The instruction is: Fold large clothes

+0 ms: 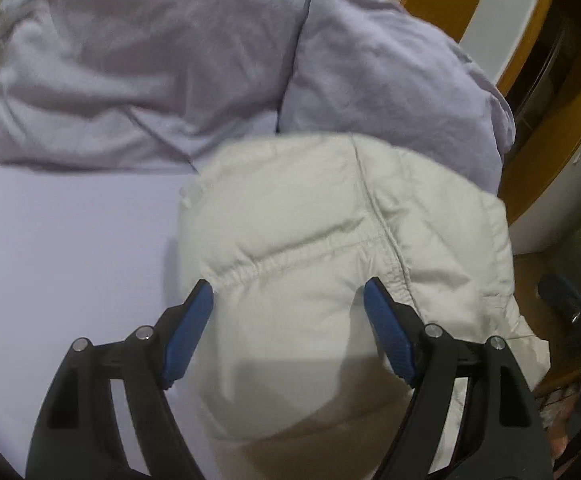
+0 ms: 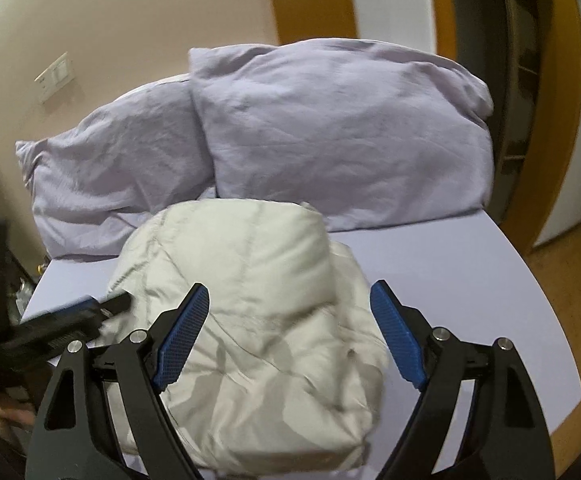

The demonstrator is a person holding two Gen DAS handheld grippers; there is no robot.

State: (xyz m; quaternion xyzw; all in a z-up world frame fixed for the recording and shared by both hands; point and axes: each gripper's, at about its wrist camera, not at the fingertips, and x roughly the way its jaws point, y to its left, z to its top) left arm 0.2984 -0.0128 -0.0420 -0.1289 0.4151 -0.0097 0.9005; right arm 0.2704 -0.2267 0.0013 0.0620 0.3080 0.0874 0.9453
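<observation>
Left gripper (image 1: pixel 288 300) is held wide apart above the cream padded garment (image 1: pixel 330 240), nothing pinched; the blue pads (image 1: pixel 192 332) flank the fabric without pressing. Right gripper (image 2: pixel 288 304) is likewise spread wide over the same garment (image 2: pixel 258 320), empty. The garment is seen bundled into a puffy, roughly folded block on the lilac bed sheet (image 1: pixel 70 260), just in front of two lilac pillows (image 2: pixel 330 128). Fold looks near complete. For a tidy finish, the bulging top should probably be pressed flat and loose edges tucked, with both grippers lowered evenly so trapped air is squeezed out without shifting the stack.
</observation>
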